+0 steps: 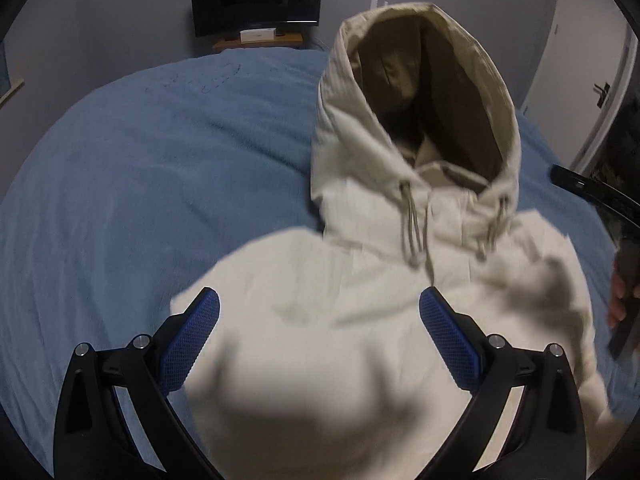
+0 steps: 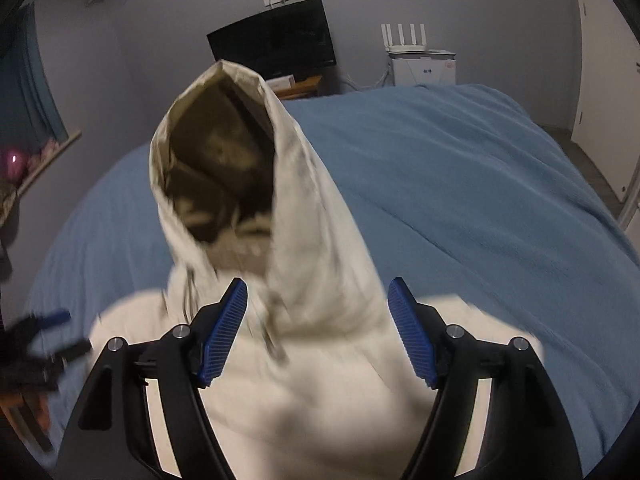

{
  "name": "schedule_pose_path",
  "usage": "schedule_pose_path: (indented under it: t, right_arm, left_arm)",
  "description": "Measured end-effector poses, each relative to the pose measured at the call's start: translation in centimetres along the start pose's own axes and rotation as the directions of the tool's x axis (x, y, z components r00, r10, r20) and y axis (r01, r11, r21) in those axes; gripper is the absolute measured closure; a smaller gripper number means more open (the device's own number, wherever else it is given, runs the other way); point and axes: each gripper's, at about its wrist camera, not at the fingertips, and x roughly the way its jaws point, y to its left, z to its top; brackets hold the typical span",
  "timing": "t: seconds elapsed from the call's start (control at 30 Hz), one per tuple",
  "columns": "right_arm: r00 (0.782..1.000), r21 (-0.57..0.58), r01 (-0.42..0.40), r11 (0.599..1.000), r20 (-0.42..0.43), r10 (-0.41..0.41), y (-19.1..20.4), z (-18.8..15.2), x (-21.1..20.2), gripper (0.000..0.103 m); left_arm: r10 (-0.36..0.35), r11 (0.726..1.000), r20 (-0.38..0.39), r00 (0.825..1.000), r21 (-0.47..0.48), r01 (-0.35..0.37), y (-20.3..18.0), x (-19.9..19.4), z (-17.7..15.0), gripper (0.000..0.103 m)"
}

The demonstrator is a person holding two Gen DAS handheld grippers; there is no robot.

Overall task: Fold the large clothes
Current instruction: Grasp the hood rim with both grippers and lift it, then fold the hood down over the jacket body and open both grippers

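your left gripper stands released, its blue pads wide apart with nothing pinched between them, hovering over the chest of the cream hoodie. your right gripper is released too, jaws spread and clamping nothing, poised above the same garment just below the neckline, with the fabric passing under the gap rather than caught in it. in the right wrist view the other gripper shows as a dark blur at the left edge. outward from both claws, the hoodie lies face up on the blue bedspread, drawstrings trailing down the front, and the hood is open and pointing away from you towards the far end of the bed. the body looks narrowed into a compact block, which suggests the sleeves are already tucked in, though you cannot see them or the hem, so treat that as a guess. what plainly remains is the hood, not yet folded down onto the body, and probably a final fold of the body itself. beyond the bed, a dark monitor sits against the grey wall with a white router to its right.
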Motion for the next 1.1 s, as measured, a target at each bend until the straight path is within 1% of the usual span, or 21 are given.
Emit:
schedule_pose_path:
  t: [0.03,0.1,0.17,0.2,0.23,0.27,0.33,0.43,0.5,0.57,0.7,0.77,0.83,0.87,0.9,0.93,0.97,1.0,1.03,1.1]
  right_arm:
    - [1.0,0.003,-0.001,1.0,0.001,0.001,0.3,0.6,0.5,0.034]
    - [1.0,-0.001,0.025,1.0,-0.003,-0.025,1.0,2.0,2.5,0.035]
    - [0.999,-0.015,0.047,0.999,-0.006,-0.047,1.2,2.9,3.8,0.044]
    - [0.998,-0.034,0.064,0.997,-0.014,-0.064,1.4,3.2,4.5,0.058]
    - [0.997,-0.047,0.073,0.996,-0.019,-0.074,1.4,3.1,4.8,0.076]
    - [0.998,-0.062,0.065,0.996,-0.02,-0.066,1.3,3.2,4.9,0.079]
    - [0.999,-0.093,0.045,0.995,0.007,-0.045,1.3,2.8,4.5,0.092]
    - [0.997,-0.139,0.028,0.99,0.071,-0.018,1.5,1.5,2.6,0.096]
    - [0.993,-0.204,0.025,0.979,0.118,-0.001,1.7,-0.4,0.9,0.098]
    - [0.99,-0.246,0.026,0.969,0.138,0.009,1.6,-2.0,-0.1,0.098]
    - [0.991,-0.282,0.002,0.959,0.129,0.035,0.9,-5.0,-1.4,0.098]
    - [0.991,-0.302,-0.001,0.953,0.127,0.041,0.5,-6.1,-2.0,0.098]
    - [0.993,-0.33,0.002,0.944,0.116,0.038,0.3,-7.4,-2.4,0.098]
    - [0.993,-0.341,0.005,0.94,0.11,0.035,0.2,-8.0,-2.5,0.098]
    - [0.994,-0.35,0.006,0.937,0.102,0.032,0.1,-8.5,-2.5,0.098]
    - [0.995,-0.352,0.007,0.936,0.1,0.03,0.1,-8.7,-2.4,0.098]
    - [0.995,-0.351,0.007,0.936,0.098,0.03,0.0,-9.0,-2.4,0.098]
    - [0.995,-0.344,0.006,0.939,0.096,0.028,-0.2,-9.2,-2.4,0.098]
    - [0.995,-0.334,0.002,0.943,0.095,0.032,-0.6,-9.5,-2.6,0.098]
    - [0.994,-0.307,-0.019,0.952,0.093,0.05,-1.0,-9.3,-2.6,0.098]
  left_arm:
    - [-0.004,1.0,0.0,1.0,-0.012,0.004,0.0,0.5,0.8,0.007]
    - [0.002,1.0,0.005,1.0,-0.026,-0.002,-0.1,1.4,2.2,0.007]
    - [0.005,1.0,0.02,1.0,-0.026,-0.004,0.0,1.7,3.1,0.007]
    - [0.002,1.0,0.037,0.999,-0.022,-0.001,-0.1,1.9,3.7,0.007]
    - [-0.002,1.0,0.049,0.999,-0.021,0.003,-0.1,1.9,3.9,0.007]
    - [-0.004,1.0,0.062,0.998,-0.022,0.006,-0.2,1.9,4.3,0.007]
    - [-0.005,1.0,0.082,0.997,-0.027,0.007,0.0,2.0,4.9,0.007]
    - [-0.012,1.0,0.121,0.993,-0.017,0.014,0.0,2.0,5.8,0.007]
    - [-0.002,1.0,0.15,0.989,0.004,0.001,-0.3,1.8,6.1,0.007]
    - [-0.005,1.0,0.183,0.983,0.016,0.002,-0.4,1.5,6.3,0.007]
    - [-0.01,0.999,0.237,0.971,0.038,0.001,-1.1,1.0,7.0,0.007]
    - [0.007,0.997,0.256,0.967,0.077,-0.028,-2.0,0.9,7.3,0.007]
    - [0.036,0.988,0.27,0.962,0.135,-0.075,-3.2,1.0,7.2,0.007]
    - [0.058,0.98,0.279,0.959,0.166,-0.108,-3.7,1.1,6.9,0.015]
    - [0.067,0.974,0.285,0.956,0.19,-0.124,-4.1,1.1,6.6,0.037]
    - [0.053,0.964,0.275,0.96,0.236,-0.121,-4.8,1.2,5.9,0.052]
    - [0.058,0.956,0.264,0.963,0.262,-0.129,-5.3,1.4,5.5,0.075]
    - [0.067,0.948,0.259,0.963,0.283,-0.143,-5.6,1.3,4.8,0.094]
    - [0.067,0.941,0.265,0.962,0.305,-0.149,-5.9,0.9,3.9,0.094]
    - [0.07,0.933,0.294,0.953,0.32,-0.167,-6.0,-0.2,2.4,0.096]
